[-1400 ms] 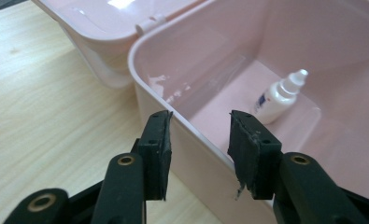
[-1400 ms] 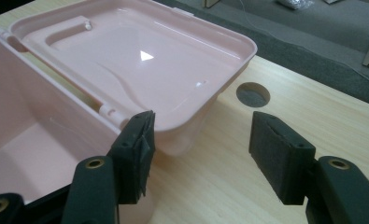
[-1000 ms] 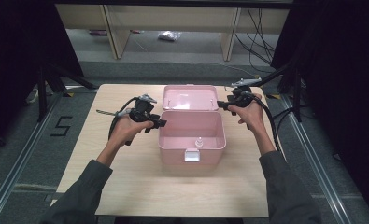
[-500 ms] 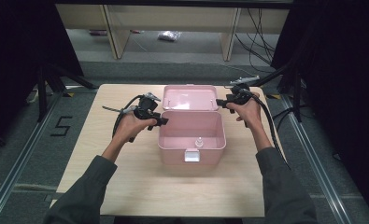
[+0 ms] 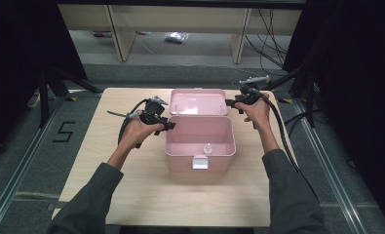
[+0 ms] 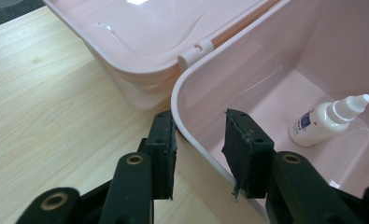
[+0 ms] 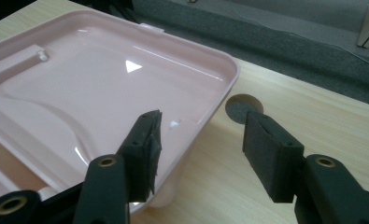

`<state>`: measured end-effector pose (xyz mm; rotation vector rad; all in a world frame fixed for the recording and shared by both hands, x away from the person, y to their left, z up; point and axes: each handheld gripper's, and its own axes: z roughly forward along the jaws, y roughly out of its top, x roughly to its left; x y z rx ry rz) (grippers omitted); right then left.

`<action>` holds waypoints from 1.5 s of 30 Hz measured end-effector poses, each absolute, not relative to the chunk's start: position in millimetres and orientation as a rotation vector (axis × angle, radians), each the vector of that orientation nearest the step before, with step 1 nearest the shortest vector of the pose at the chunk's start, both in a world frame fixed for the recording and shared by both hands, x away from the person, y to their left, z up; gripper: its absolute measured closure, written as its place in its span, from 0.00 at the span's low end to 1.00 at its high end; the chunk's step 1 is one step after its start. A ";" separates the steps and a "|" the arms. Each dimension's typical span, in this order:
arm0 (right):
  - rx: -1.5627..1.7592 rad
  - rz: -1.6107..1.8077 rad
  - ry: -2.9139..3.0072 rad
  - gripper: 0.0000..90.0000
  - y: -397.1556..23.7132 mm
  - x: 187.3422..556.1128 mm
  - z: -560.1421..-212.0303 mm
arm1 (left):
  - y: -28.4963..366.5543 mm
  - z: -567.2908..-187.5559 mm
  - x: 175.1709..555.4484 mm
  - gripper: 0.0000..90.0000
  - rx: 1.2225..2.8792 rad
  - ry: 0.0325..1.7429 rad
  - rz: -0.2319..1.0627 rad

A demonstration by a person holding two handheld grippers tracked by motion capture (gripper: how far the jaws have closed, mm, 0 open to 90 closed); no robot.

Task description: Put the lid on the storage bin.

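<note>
On the pale wooden table [image 5: 131,195] above grey carpet [image 5: 29,161], both hand-held grippers stand spread beside an open pink box [image 5: 200,141].

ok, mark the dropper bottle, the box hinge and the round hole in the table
dropper bottle [image 6: 326,122], left gripper view, on its white body below the cap.
box hinge [image 6: 196,51], left gripper view, on the pale knuckle joining lid and box.
round hole [image 7: 241,108], right gripper view, on its dark centre beside the lid corner.
</note>
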<state>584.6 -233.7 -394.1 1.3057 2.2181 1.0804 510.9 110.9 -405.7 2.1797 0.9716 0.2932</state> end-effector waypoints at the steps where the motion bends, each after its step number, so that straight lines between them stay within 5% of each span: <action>1: 1.332 1.077 2.207 0.57 -232.5 585.1 -393.4 | 110.9 -405.7 510.9 0.70 2.180 0.971 0.293; 19: 1.460 0.960 2.184 0.72 -213.0 612.4 -395.5 | 112.2 -407.8 511.0 0.70 2.157 0.963 0.291; 45: 1.520 0.873 2.165 0.79 -201.0 628.1 -413.2 | 112.5 -408.6 511.5 0.70 2.161 0.959 0.289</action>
